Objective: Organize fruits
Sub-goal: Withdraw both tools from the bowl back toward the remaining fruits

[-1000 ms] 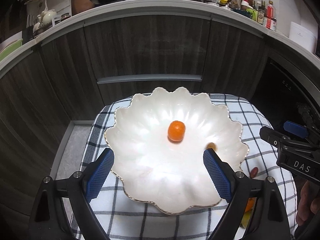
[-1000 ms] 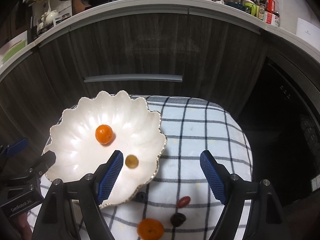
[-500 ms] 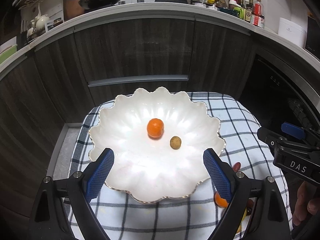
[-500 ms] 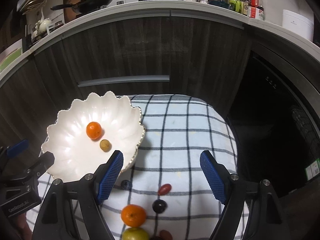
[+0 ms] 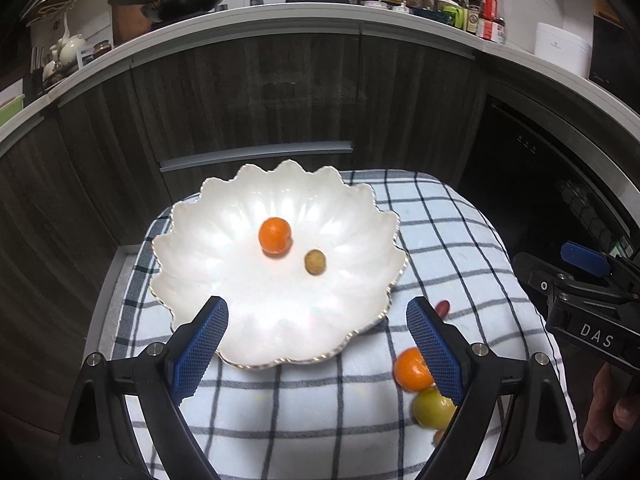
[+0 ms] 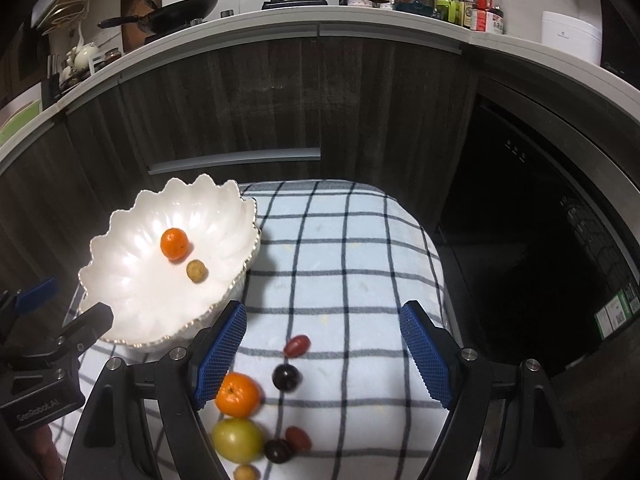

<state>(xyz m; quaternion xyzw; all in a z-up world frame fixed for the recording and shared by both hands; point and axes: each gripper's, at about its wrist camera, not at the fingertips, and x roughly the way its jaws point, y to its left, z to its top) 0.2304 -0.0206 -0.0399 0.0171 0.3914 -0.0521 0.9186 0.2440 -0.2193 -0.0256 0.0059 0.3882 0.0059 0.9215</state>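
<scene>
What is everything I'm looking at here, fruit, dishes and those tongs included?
Scalloped white bowl: one, white, left on the checked cloth.
Fruit in bowl: one orange mandarin, one small tan round fruit.
Fruit on cloth, near edge: one orange mandarin, one yellow-green round fruit, two dark round fruits, two red oblong fruits, one small tan fruit.
Blue-and-white checked cloth: one, covering the surface.
Black frying pan: one, on the counter behind.
Bottles and jars: several, counter, right.
Left tongs: blue pads, open, empty.
Right tongs: blue pads, open, empty.
</scene>
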